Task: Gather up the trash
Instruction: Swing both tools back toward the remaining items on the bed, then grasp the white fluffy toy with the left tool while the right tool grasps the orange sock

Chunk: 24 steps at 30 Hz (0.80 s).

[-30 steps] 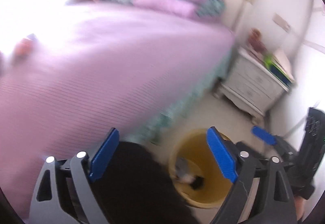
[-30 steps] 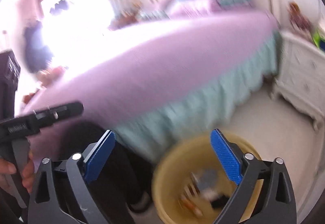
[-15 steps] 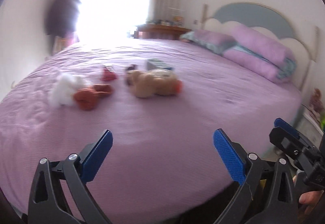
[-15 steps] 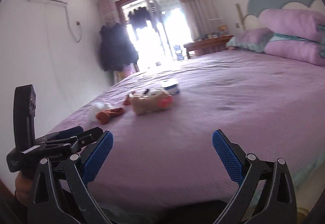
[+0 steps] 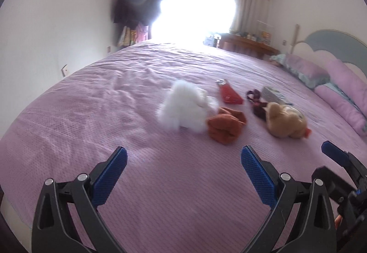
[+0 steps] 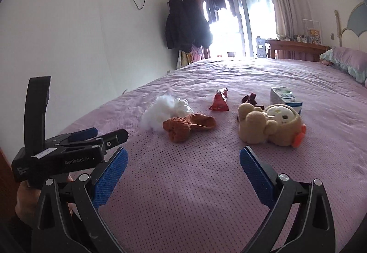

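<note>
A: Progress? Both grippers hover over the near edge of the bed [image 6: 206, 195], nothing held. Left gripper [image 5: 183, 169]: fingers spread wide, its jaws have just been opening, nothing btwn them. Right gripper [image 6: 182, 169]: fingers spread too, empty.

B: So what's left?

A: By my reading, the trash on the bed is uncollected: red wrapper [image 6: 219, 101], small dark crumpled wrapper [image 6: 249, 98], carton [image 6: 285, 99]. All lie mid-bed, toward the headboard side. The white fluffy toy [image 6: 160, 113], orange cloth [image 6: 188, 125] and tan plush [image 6: 269, 126] are prob. not trash.

B: Where's the red wrapper, and orientation?

A: Lies flat, beyond the orange cloth, btwn the white fluffy toy and the dark wrapper, apart from each. Long axis runs from near edge to far edge; narrow torn end points to the far edge, broad end toward the grippers.
</note>
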Each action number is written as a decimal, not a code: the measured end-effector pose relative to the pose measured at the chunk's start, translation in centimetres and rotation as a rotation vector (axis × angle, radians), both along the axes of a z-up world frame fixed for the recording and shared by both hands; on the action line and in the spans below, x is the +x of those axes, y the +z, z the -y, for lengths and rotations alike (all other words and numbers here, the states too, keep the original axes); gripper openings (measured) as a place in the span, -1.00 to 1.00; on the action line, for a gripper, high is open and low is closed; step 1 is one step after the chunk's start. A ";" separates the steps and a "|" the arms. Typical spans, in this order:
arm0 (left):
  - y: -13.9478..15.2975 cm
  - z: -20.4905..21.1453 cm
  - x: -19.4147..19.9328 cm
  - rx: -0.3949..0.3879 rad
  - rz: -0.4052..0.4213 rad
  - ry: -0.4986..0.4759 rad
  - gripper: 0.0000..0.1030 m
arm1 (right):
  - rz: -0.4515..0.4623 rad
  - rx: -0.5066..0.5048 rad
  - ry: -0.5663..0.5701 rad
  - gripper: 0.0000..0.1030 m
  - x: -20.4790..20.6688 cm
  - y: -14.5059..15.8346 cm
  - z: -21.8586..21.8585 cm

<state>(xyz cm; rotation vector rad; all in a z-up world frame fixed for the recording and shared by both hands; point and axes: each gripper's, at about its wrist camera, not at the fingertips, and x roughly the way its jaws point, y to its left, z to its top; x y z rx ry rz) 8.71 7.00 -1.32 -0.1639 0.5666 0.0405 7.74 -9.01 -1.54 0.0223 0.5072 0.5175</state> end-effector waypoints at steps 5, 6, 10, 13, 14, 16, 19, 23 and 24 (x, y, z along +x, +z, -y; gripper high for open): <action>-0.3 -2.9 2.3 -0.018 -0.016 0.035 0.92 | -0.058 -0.005 0.006 0.73 4.3 -0.6 -2.3; -0.4 -3.2 2.6 -0.023 -0.019 0.038 0.92 | -0.087 -0.003 0.017 0.65 5.4 -0.8 -2.7; -1.0 -4.3 4.0 -0.030 -0.031 0.048 0.92 | -0.194 0.006 0.033 0.53 9.0 -1.6 -4.1; -1.4 -4.8 5.2 -0.040 -0.050 0.039 0.92 | -0.227 -0.015 0.046 0.53 11.0 -2.0 -5.4; -1.5 -4.9 5.5 -0.042 -0.053 0.039 0.92 | -0.242 -0.032 0.039 0.53 11.8 -2.2 -5.8; -1.7 -5.1 6.1 -0.046 -0.049 0.041 0.92 | -0.283 -0.054 0.032 0.51 12.8 -2.8 -6.4; -1.7 -5.3 6.7 -0.050 -0.050 0.043 0.92 | -0.339 -0.090 0.040 0.14 13.8 -3.8 -7.1; -1.8 -5.0 7.5 -0.049 -0.057 0.025 0.92 | -0.321 -0.066 0.084 -0.30 12.9 -3.5 -6.8; -1.8 -4.8 7.7 -0.045 -0.061 0.016 0.92 | -0.313 -0.070 0.083 -0.33 12.5 -3.4 -6.6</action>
